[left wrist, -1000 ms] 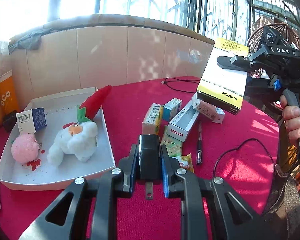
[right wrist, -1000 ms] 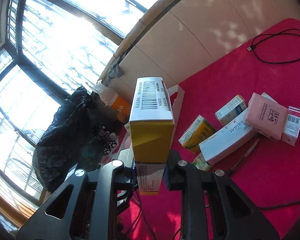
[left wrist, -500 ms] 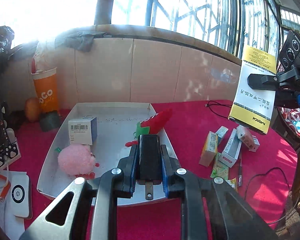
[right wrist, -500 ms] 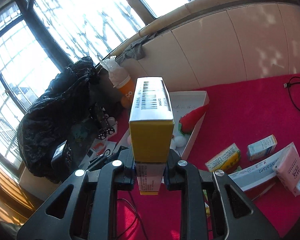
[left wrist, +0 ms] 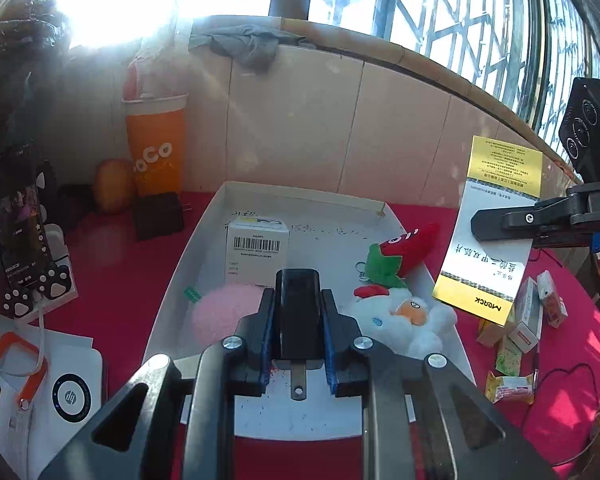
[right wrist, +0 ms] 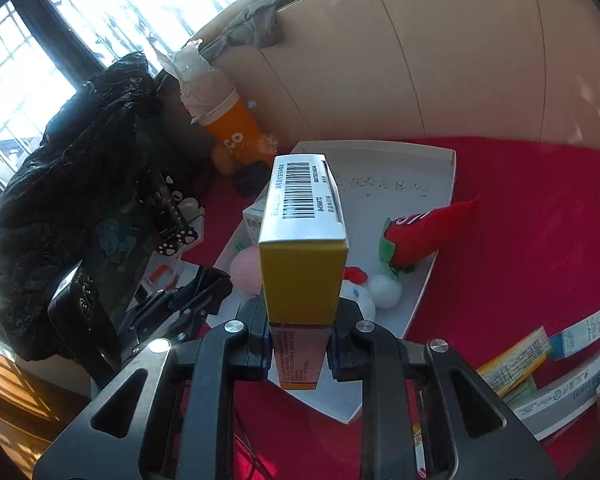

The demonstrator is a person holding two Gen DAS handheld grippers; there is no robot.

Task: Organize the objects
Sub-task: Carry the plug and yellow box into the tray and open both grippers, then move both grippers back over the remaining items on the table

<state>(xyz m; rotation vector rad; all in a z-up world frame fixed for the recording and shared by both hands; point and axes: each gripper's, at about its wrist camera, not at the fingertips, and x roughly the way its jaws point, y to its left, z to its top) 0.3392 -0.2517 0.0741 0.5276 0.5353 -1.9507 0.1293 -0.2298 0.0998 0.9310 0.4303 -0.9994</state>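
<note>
Left wrist view: black charger plug (left wrist: 299,312) clamped in left claw (left wrist: 298,344), hanging over white tray (left wrist: 204,240). Yellow-and-white box (right wrist: 302,248) pinched in right claw (right wrist: 300,344), above same tray's near rim. Plush toys and small barcode box (left wrist: 257,250) inside tray; more cartons (right wrist: 512,364) strewn on red tabletop (right wrist: 520,240).

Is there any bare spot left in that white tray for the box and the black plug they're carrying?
Yes. The white tray is bare along its far wall, between the barcode box and the red plush, and at its near edge. Its middle is crowded: pink pompom, white plush.
</note>
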